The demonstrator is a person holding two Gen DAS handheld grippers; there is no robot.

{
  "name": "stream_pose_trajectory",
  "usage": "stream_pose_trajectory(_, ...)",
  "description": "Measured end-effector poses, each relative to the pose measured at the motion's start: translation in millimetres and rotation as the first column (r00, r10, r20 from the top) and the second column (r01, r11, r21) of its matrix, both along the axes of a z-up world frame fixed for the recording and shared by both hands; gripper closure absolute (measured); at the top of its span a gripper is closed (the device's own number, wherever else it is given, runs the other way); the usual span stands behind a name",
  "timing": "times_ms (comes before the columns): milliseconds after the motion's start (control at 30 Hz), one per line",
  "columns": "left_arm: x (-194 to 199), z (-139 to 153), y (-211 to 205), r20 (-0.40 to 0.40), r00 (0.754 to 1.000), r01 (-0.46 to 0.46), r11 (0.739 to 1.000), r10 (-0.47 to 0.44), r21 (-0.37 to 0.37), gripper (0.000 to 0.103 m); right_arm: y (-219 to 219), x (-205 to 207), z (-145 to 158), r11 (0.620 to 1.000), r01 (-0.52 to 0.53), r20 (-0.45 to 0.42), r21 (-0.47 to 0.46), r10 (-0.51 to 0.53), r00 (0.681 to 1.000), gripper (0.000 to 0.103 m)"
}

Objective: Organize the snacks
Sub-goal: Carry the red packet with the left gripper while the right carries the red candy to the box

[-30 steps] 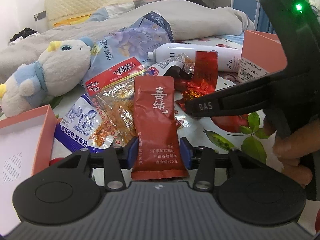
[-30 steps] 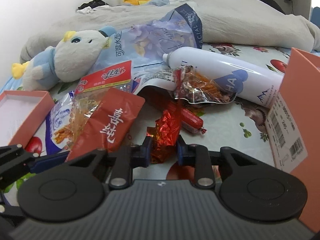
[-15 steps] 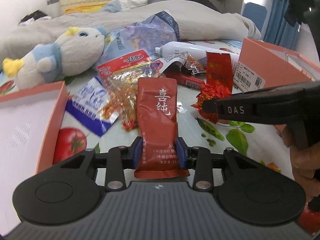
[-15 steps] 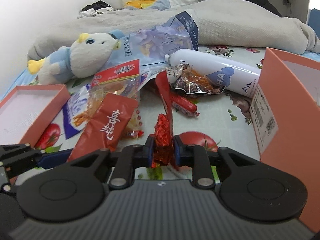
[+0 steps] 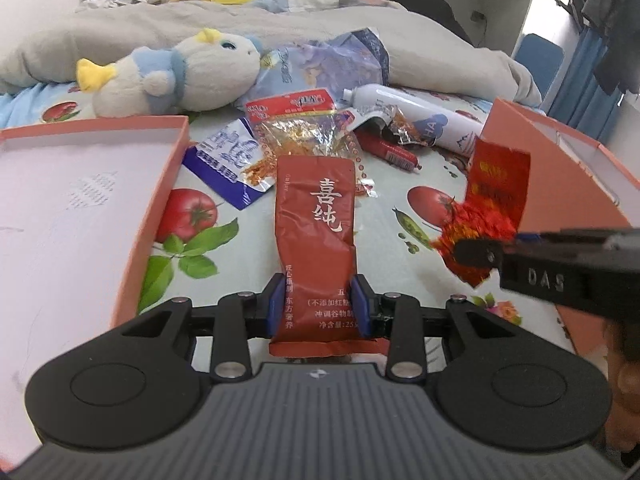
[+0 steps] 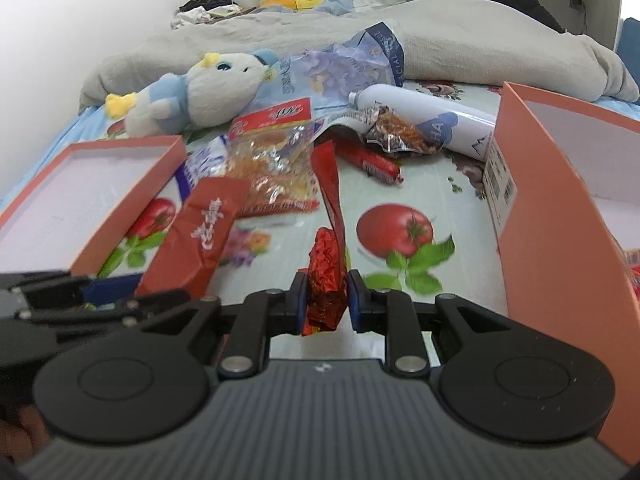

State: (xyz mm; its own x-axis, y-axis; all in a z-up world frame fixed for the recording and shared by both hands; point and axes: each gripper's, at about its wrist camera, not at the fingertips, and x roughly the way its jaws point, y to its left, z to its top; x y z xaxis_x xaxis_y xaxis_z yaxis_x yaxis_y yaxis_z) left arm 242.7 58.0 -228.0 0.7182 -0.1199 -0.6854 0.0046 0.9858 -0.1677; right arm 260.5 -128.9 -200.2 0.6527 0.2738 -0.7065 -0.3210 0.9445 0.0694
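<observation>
My left gripper [image 5: 319, 304] is shut on a dark red sachet [image 5: 316, 232] with white characters, held above the bed; the sachet also shows in the right wrist view [image 6: 202, 236]. My right gripper [image 6: 324, 300] is shut on a crinkled shiny red packet [image 6: 328, 264], which also shows in the left wrist view [image 5: 486, 208]. An orange box lid [image 5: 160, 200] lies at the left and an orange box [image 6: 552, 216] stands at the right. Loose snacks lie between them: a clear bag with a red header [image 5: 298, 128], a blue-white packet [image 5: 228, 160], a red sausage [image 6: 370, 160].
A plush toy [image 5: 180, 76], a white spray bottle [image 5: 416, 120], a blue tissue pack [image 6: 340, 68] and a grey blanket [image 6: 460, 36] lie at the back of the bed. The sheet [image 6: 392, 200] has a tomato print.
Both grippers have lifted and pulled back from the snack pile with their packets. The left box lid and right box now show larger on either side.
</observation>
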Motion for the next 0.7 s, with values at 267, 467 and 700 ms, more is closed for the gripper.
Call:
stream_pose_trajectory(267,-31,29,3,0.018,0.999,-0.038,0.998,0.038,-0.042,0.063,-7,-26,15,1.000,0.004,-0.018,0.008,-0.004,1.000,0.079)
stream_pose_trajectory(467,-41,51,0,0.006,0.998,-0.063,0.996,0.063,-0.070,0.063,-18,-36,37,0.999,0.015,-0.019,0.029,-0.014,1.000,0.079)
stream_pose_trajectory(700,-38,87,-14,0.028,0.997,-0.067,0.993,0.070,-0.092,0.063,-36,-41,67,0.997,0.032,-0.003,0.072,-0.032,0.999,0.079)
